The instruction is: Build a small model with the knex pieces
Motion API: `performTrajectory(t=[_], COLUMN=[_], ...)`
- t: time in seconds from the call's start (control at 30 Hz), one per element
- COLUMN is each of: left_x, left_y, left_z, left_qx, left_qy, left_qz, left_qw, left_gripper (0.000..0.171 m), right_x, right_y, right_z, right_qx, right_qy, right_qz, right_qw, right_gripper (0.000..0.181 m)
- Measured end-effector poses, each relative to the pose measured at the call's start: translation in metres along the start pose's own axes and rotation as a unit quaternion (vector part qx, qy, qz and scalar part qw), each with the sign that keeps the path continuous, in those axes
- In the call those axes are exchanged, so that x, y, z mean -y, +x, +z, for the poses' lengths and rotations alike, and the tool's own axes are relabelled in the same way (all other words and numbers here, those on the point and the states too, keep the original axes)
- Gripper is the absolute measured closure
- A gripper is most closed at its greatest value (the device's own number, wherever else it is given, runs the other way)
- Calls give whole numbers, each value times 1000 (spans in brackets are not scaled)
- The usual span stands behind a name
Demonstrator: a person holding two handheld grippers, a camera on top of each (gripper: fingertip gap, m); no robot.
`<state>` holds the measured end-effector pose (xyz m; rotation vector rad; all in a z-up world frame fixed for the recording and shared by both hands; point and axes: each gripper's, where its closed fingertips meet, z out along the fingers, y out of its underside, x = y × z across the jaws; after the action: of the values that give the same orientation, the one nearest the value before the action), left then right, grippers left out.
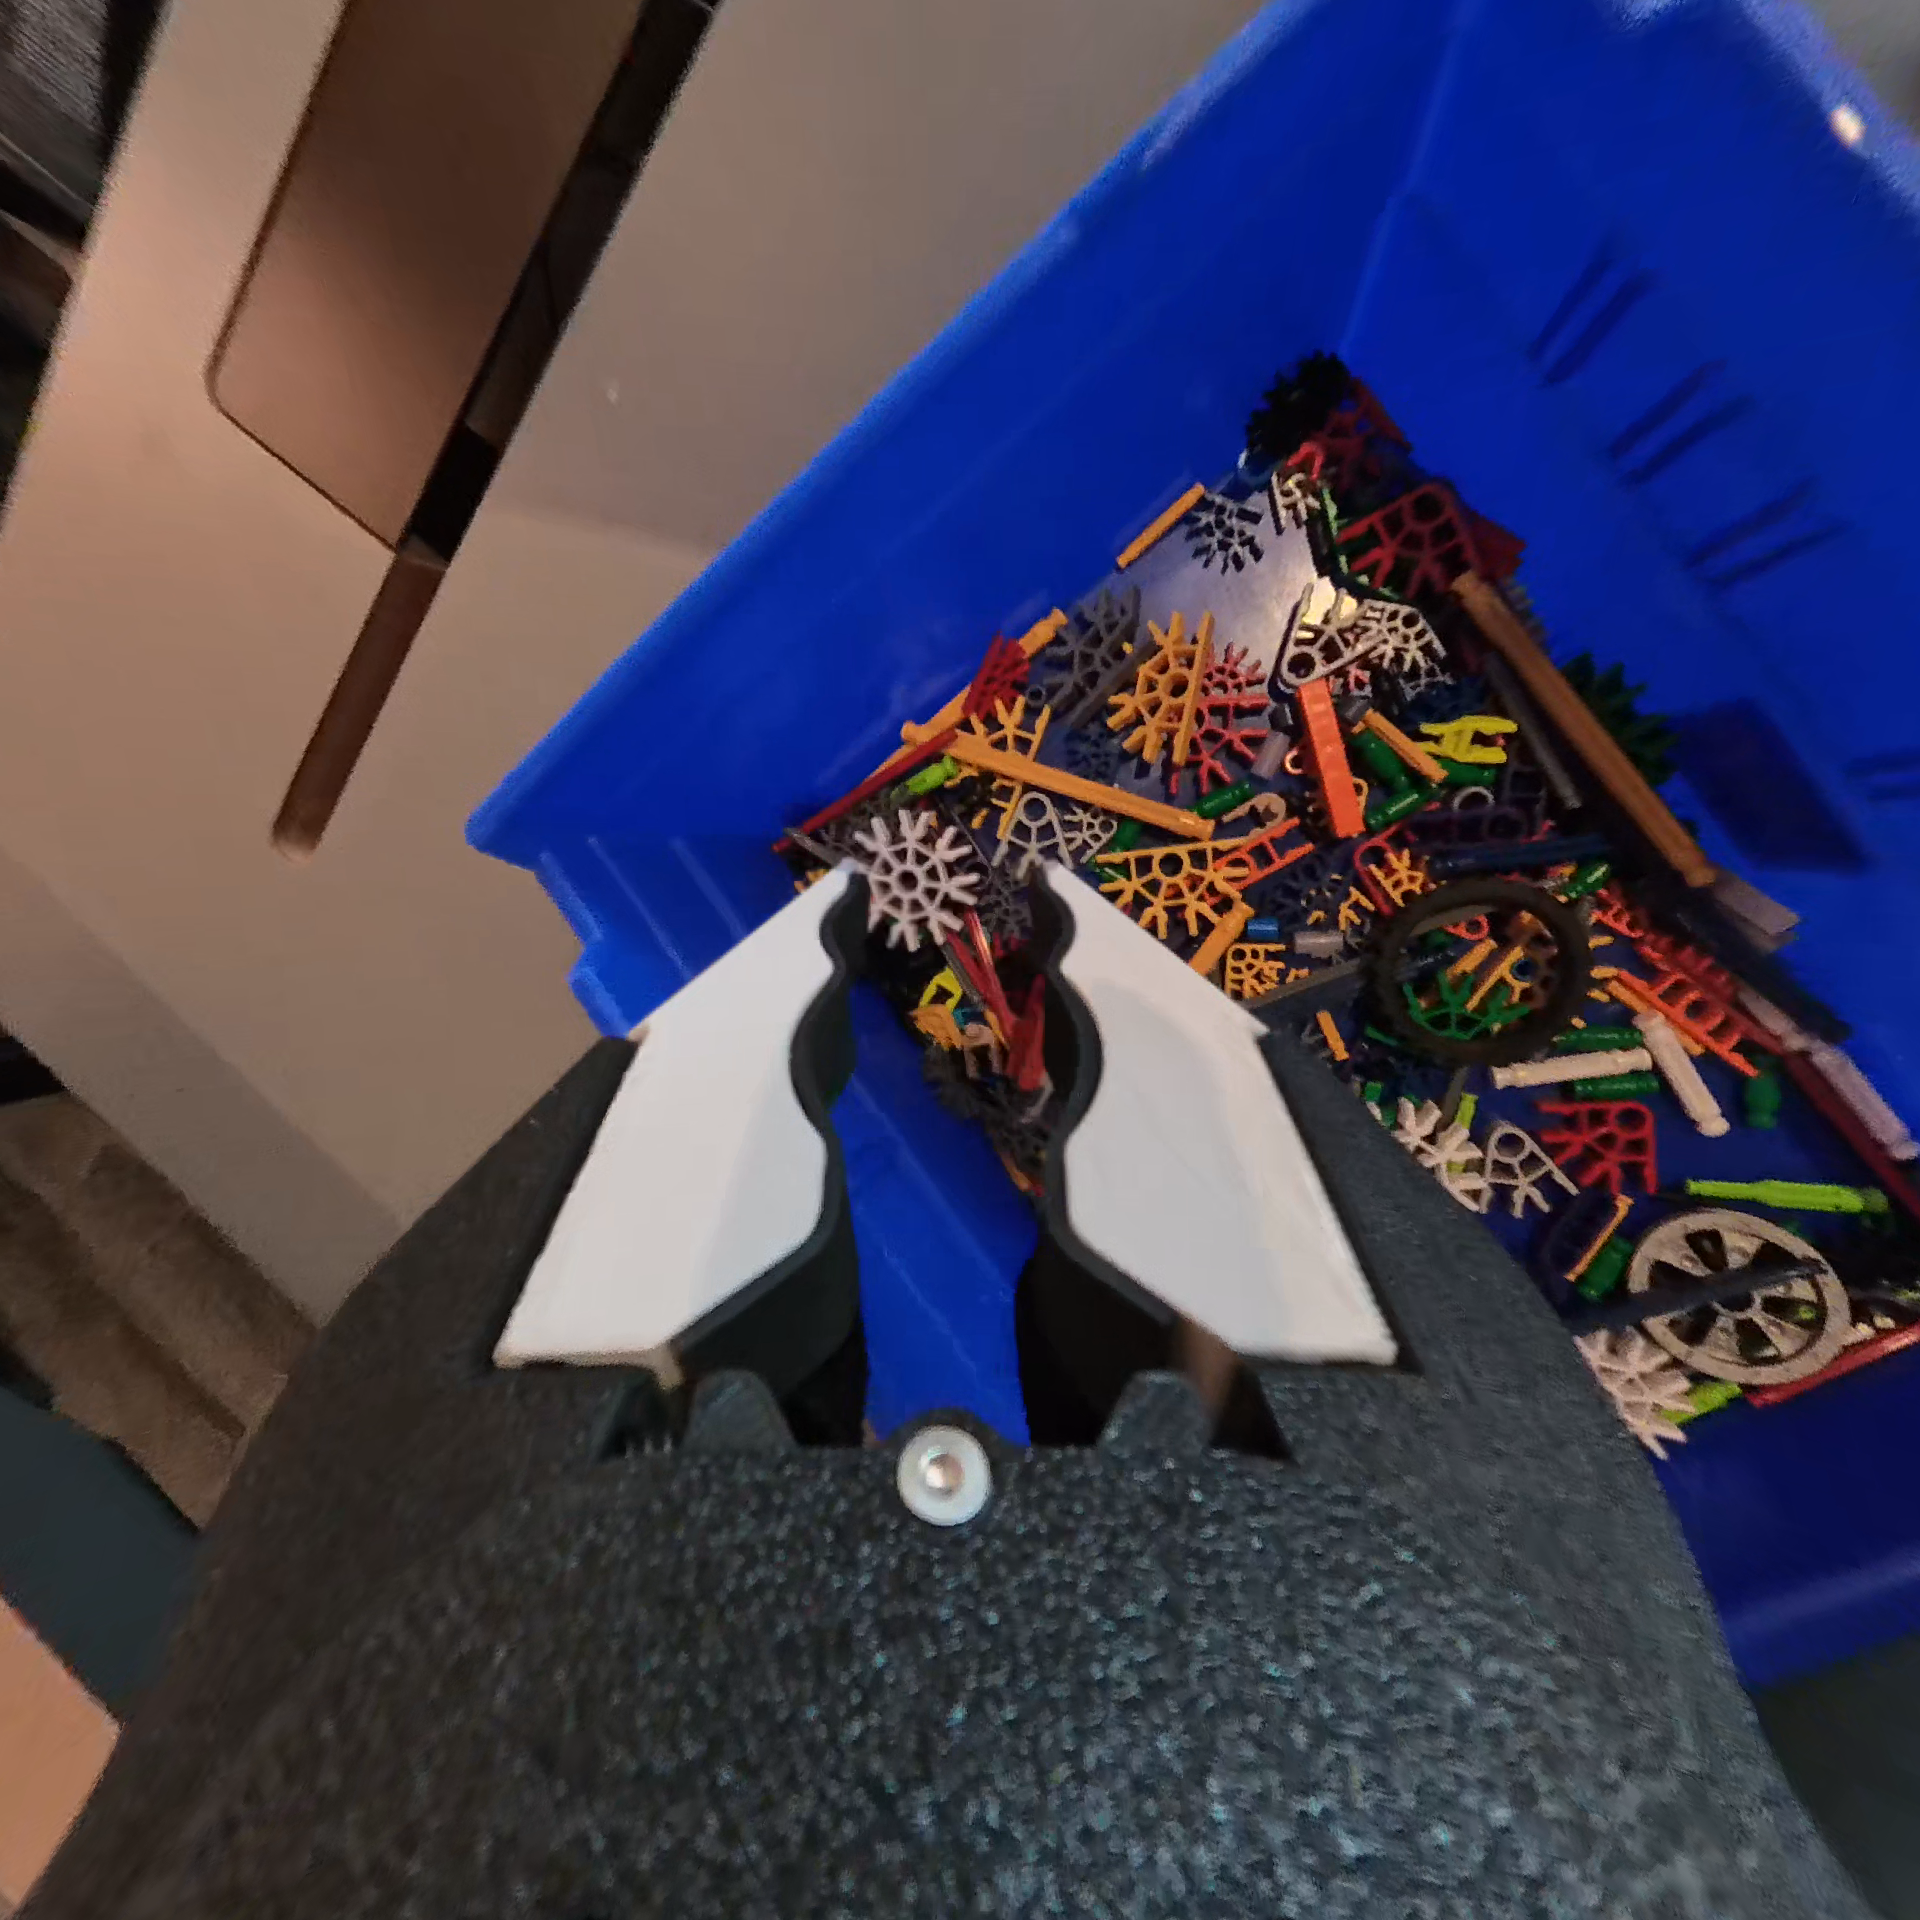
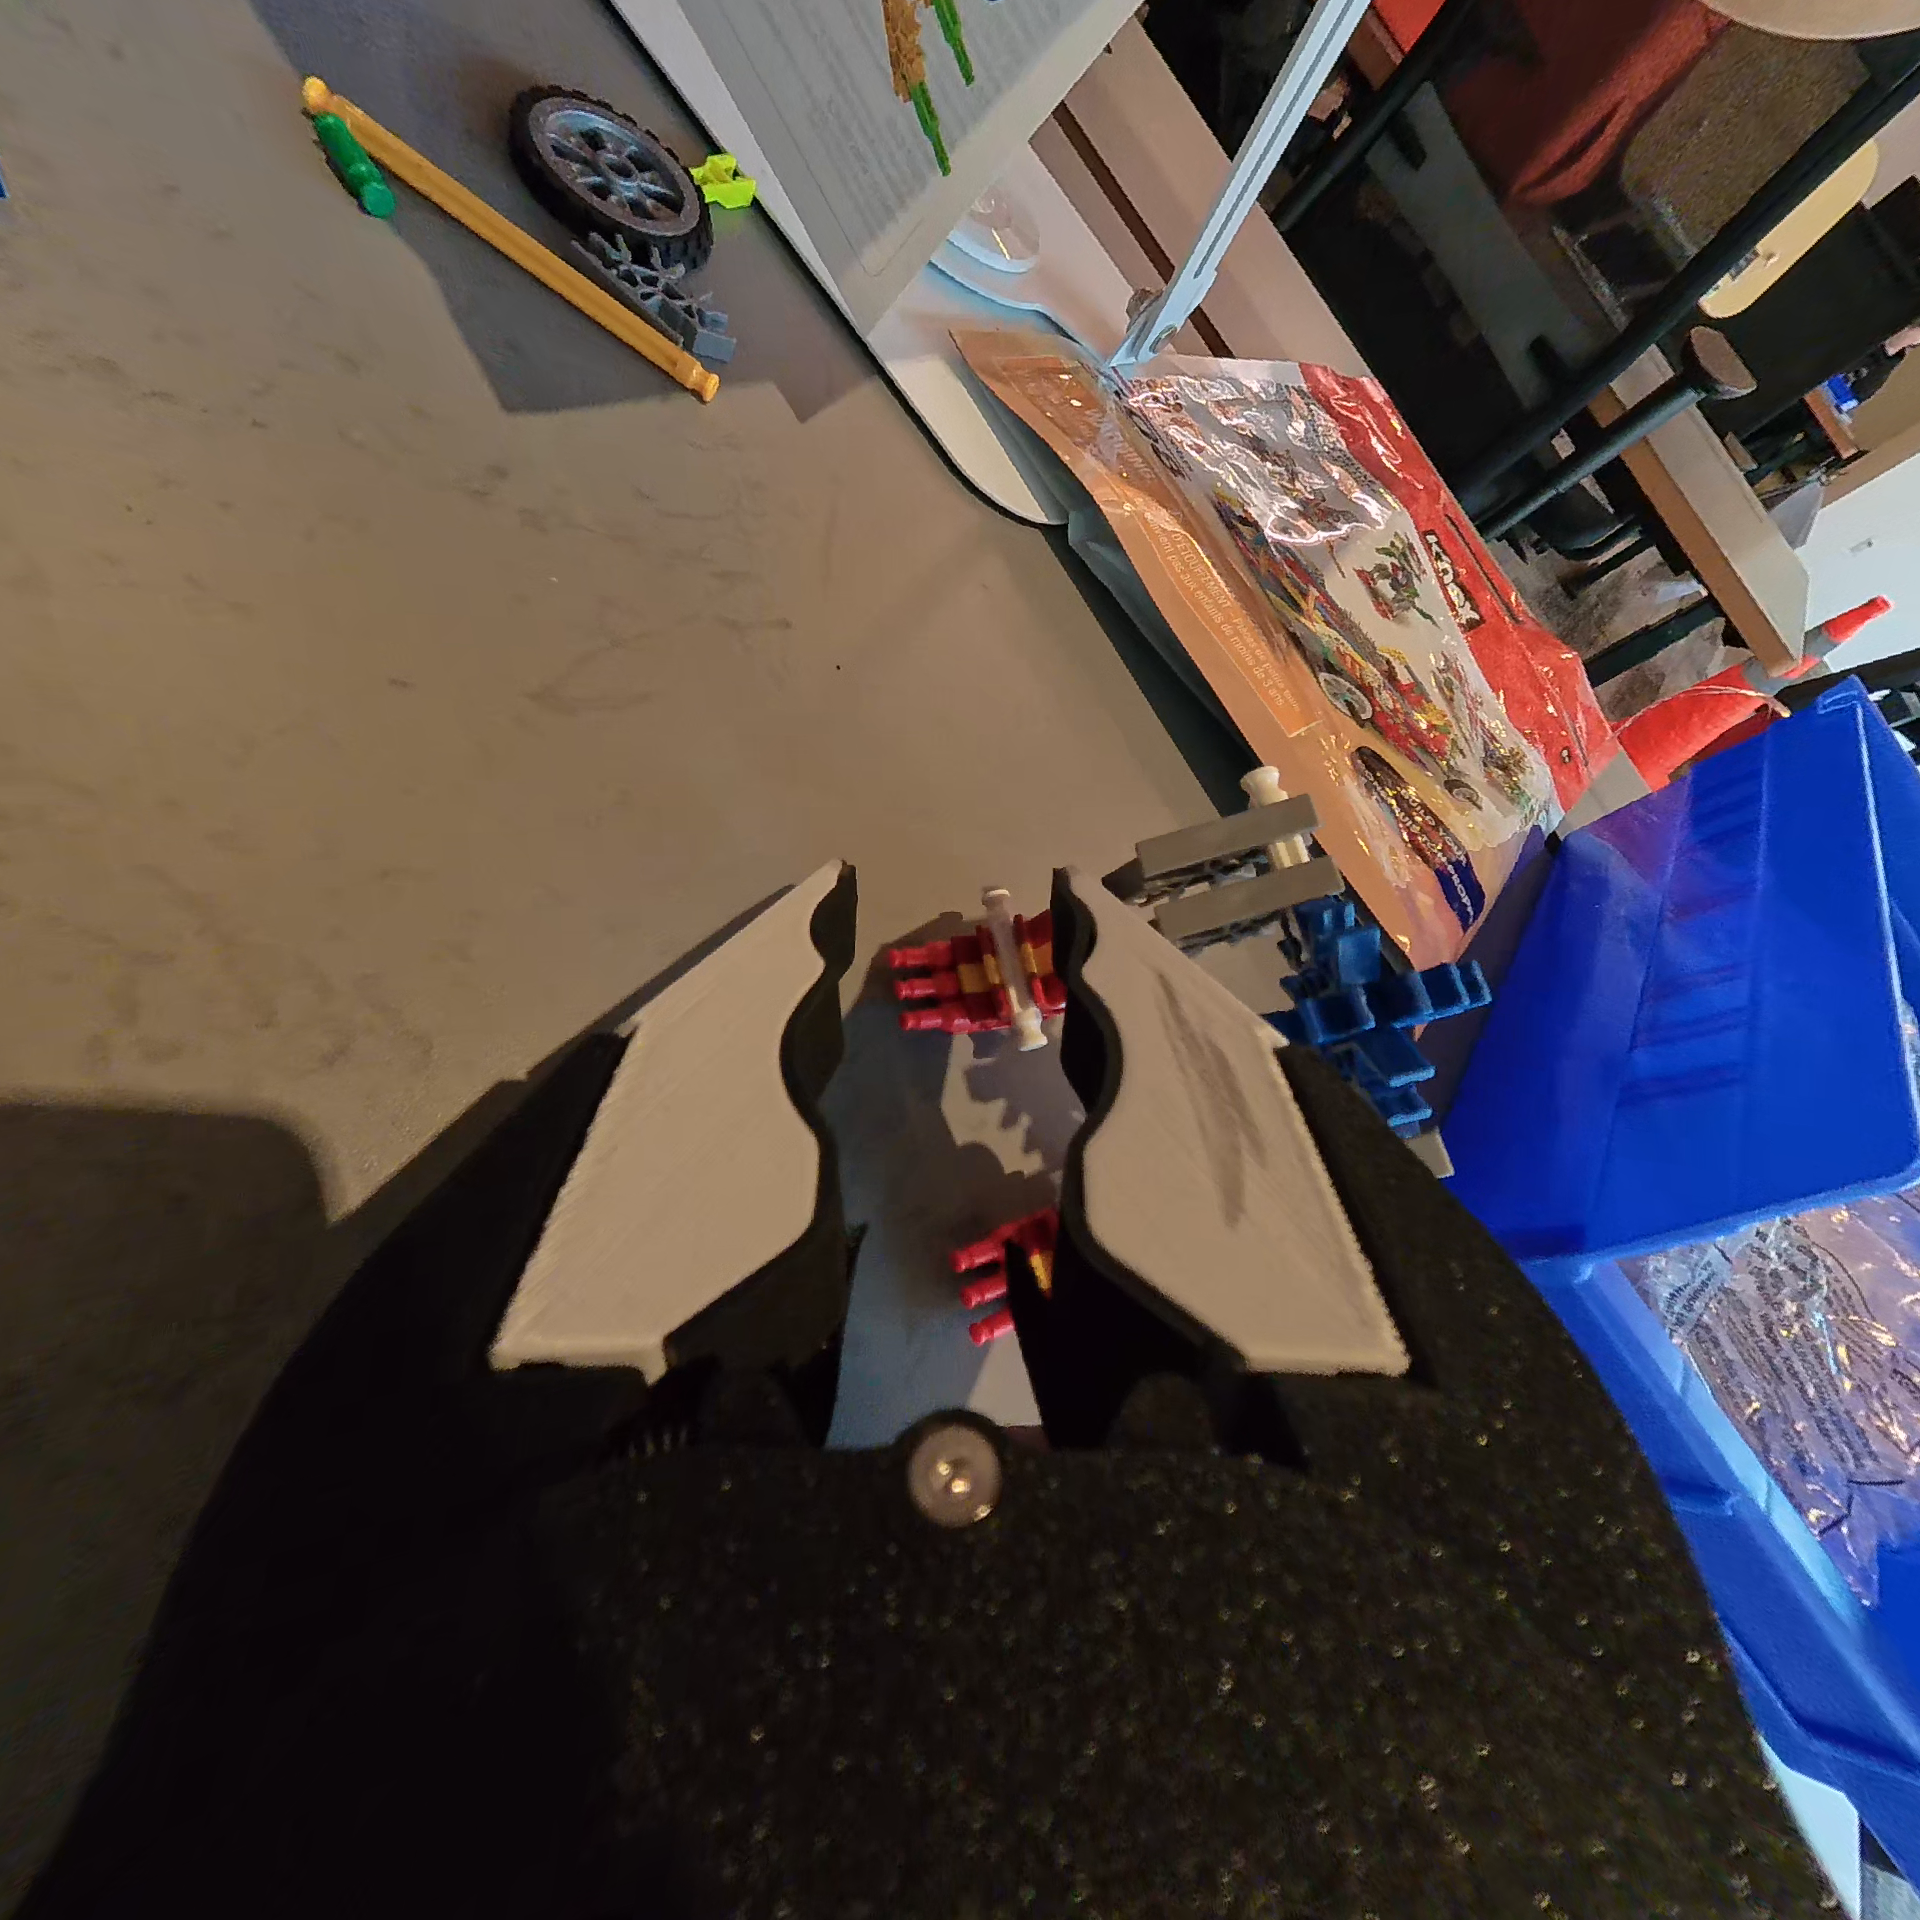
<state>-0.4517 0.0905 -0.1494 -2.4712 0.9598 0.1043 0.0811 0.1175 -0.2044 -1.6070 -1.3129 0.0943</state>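
Note:
My left gripper [image 1: 948,883] is open over the near corner of a blue bin [image 1: 935,468] filled with many small coloured construction-toy rods and connectors. A grey snowflake connector [image 1: 914,878] lies between its fingertips, not gripped. A black tyre ring [image 1: 1481,982] and a grey wheel [image 1: 1740,1309] lie among the pieces. My right gripper [image 2: 954,883] is open above the grey table [image 2: 416,675], holding nothing. A red and yellow connector piece with a white rod [image 2: 987,977] lies on the table just beyond its tips, beside a blue and grey built assembly [image 2: 1340,987].
A yellow rod [image 2: 520,244], green rod [image 2: 353,161], a tyred wheel [image 2: 613,177] and a grey connector lie at the table's far left. A toy packaging bag [image 2: 1351,582] and blue bins [image 2: 1704,1018] stand at right. A cardboard box [image 1: 343,416] stands behind the left bin. One gripper's finger ends stand about 55 cm off the other's. My left tips are roughly 20 cm from the grey wheel [image 1: 1740,1309].

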Motion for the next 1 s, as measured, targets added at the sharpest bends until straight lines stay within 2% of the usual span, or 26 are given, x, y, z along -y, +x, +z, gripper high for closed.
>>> performTrajectory(t=[0.3,0.5,0.67,0.73,0.87,0.9,1.0], left_x=[-19,-26,-32,-29,-43,-45,-31], left_y=[22,25,29,34,51,55,59], left_z=[29,37,50,49,35,31,18], left_qx=[-91,-113,-121,-138,-183,-195,-214], left_qy=[-73,-124,-179,-182,-222,-221,-161], left_qz=[-1,22,56,62,85,90,84], left_qw=[993,986,975,972,954,952,960], left_gripper=[115,102,101,103,117,117,116], right_x=[1,1,2,2,4,4,5], right_y=[-2,-3,-4,-4,-5,-6,-6], right_z=[0,-1,-2,-2,-3,-4,-5], right_qx=[4,7,9,10,14,15,19], right_qy=[3,6,9,10,16,18,23], right_qz=[-5,-7,-9,-11,-12,-12,-12], right_qw=[1000,1000,1000,1000,1000,1000,999], right_gripper=[144,144,144,144,144,144,144])
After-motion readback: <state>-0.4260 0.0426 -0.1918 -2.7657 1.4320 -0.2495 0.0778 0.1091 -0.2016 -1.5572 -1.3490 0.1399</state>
